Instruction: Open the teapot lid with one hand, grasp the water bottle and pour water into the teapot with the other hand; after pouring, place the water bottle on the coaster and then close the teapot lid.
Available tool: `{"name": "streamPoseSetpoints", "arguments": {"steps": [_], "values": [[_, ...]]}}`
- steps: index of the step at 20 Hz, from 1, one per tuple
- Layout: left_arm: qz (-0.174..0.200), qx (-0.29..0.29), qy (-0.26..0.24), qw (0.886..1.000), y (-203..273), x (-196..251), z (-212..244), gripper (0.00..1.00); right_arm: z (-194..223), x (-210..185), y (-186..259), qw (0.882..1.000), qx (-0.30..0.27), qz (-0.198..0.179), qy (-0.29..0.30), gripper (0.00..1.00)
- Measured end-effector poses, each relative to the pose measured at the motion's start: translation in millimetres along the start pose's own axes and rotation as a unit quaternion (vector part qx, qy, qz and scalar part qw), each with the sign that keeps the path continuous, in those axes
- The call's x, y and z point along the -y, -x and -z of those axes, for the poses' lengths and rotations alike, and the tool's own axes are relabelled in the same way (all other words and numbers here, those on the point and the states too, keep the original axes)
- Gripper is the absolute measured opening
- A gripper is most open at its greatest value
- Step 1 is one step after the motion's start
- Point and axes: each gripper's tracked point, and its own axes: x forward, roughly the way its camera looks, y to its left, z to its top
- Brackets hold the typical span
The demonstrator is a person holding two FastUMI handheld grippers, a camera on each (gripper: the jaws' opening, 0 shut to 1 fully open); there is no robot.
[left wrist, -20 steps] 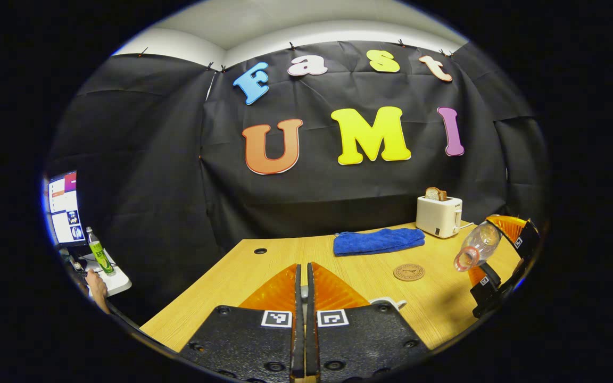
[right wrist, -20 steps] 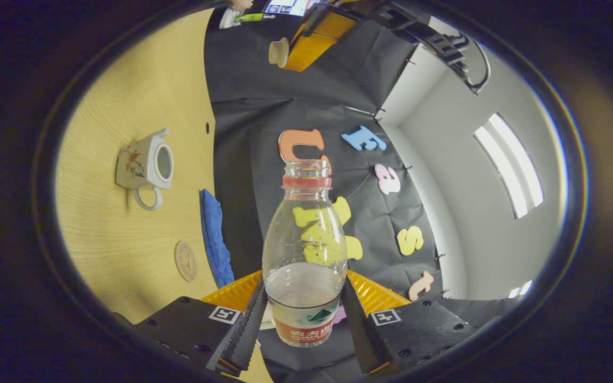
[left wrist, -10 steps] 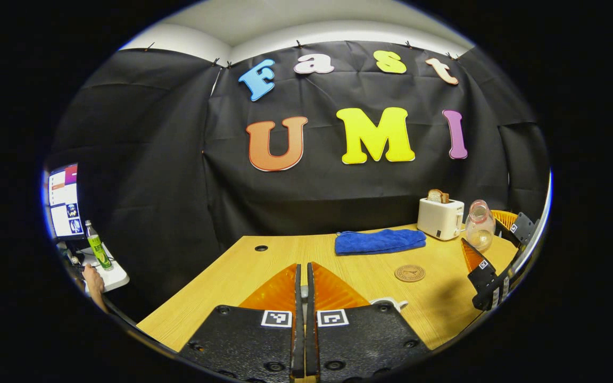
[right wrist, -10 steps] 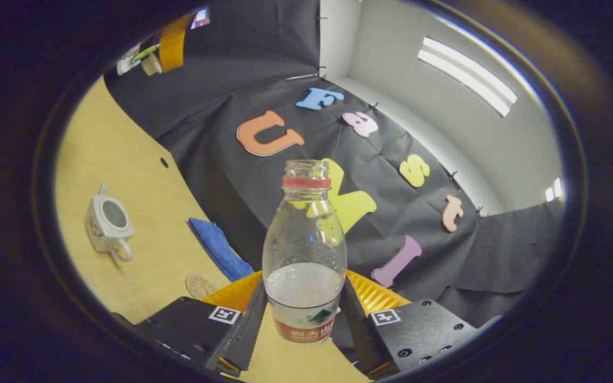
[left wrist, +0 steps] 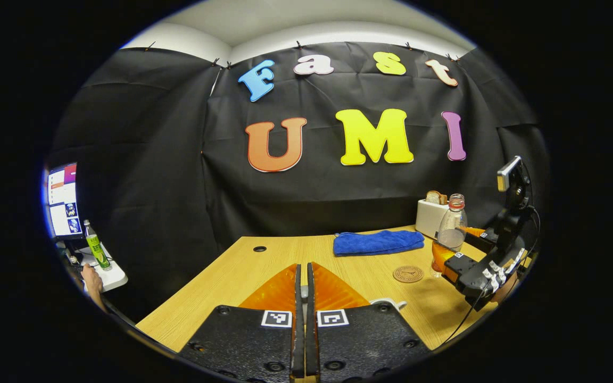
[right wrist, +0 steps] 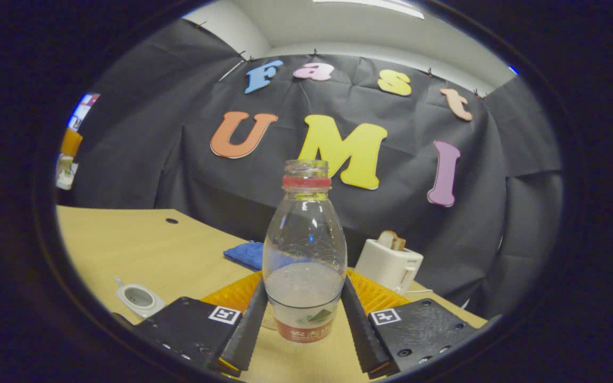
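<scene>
The clear water bottle (right wrist: pixel 305 250), red ring at its neck and no cap, stands upright and partly full, with my right gripper (right wrist: pixel 304 282) shut on its lower body. In the left gripper view the bottle (left wrist: pixel 451 223) and the right gripper (left wrist: pixel 447 260) sit just right of the round brown coaster (left wrist: pixel 408 274). The white teapot (right wrist: pixel 139 298) stands open on the table at lower left. My left gripper (left wrist: pixel 302 267) is shut, with a small pale piece of the teapot lid (left wrist: pixel 301 291) between its fingers. The teapot's rim (left wrist: pixel 389 304) peeks out behind them.
A folded blue towel (left wrist: pixel 378 242) lies at the back of the wooden table (left wrist: pixel 232 276), with a white toaster (left wrist: pixel 428 217) holding bread beside it. Off the table's left are a monitor (left wrist: pixel 63 199), a green bottle (left wrist: pixel 93 250) and a person's hand (left wrist: pixel 91 276).
The right gripper has swung the bottle from tilted over to upright and brought it down beside the coaster. The left gripper has barely moved.
</scene>
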Motion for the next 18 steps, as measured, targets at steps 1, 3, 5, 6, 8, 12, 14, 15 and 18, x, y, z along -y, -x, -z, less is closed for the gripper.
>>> {"name": "streamPoseSetpoints", "arguments": {"steps": [1, 3, 5, 6, 8, 12, 14, 15, 18], "values": [[0.0, -0.001, 0.0, 1.0, 0, -1, 1, 0.04, 2, -2, -9, 1.0, -0.004, -0.013, -0.018, 0.73], [-0.003, -0.006, 0.001, 1.0, -3, -3, 5, 0.04, 6, -8, -27, 0.998, -0.017, -0.032, -0.044, 0.76], [-0.004, -0.011, -0.001, 1.0, -5, -5, 8, 0.04, 15, -4, -46, 0.997, -0.032, -0.035, -0.06, 0.74], [-0.005, -0.012, -0.001, 1.0, -5, -7, 9, 0.04, 17, 0, -55, 0.997, -0.036, -0.031, -0.067, 0.74], [-0.006, -0.014, 0.0, 1.0, -7, -8, 12, 0.04, 22, 5, -78, 0.995, -0.045, -0.028, -0.086, 0.72], [-0.011, -0.027, -0.004, 1.0, -14, -10, 21, 0.04, 34, 0, -100, 0.993, -0.068, -0.037, -0.09, 0.75], [-0.013, -0.031, -0.007, 0.999, -15, -9, 23, 0.04, 39, -6, -103, 0.993, -0.071, -0.04, -0.082, 0.75], [-0.012, -0.032, -0.008, 0.999, -16, -8, 23, 0.04, 43, -10, -104, 0.993, -0.074, -0.044, -0.083, 0.75], [-0.008, -0.032, -0.009, 0.999, -16, -5, 23, 0.03, 44, -9, -106, 0.993, -0.072, -0.041, -0.085, 0.74]]}}
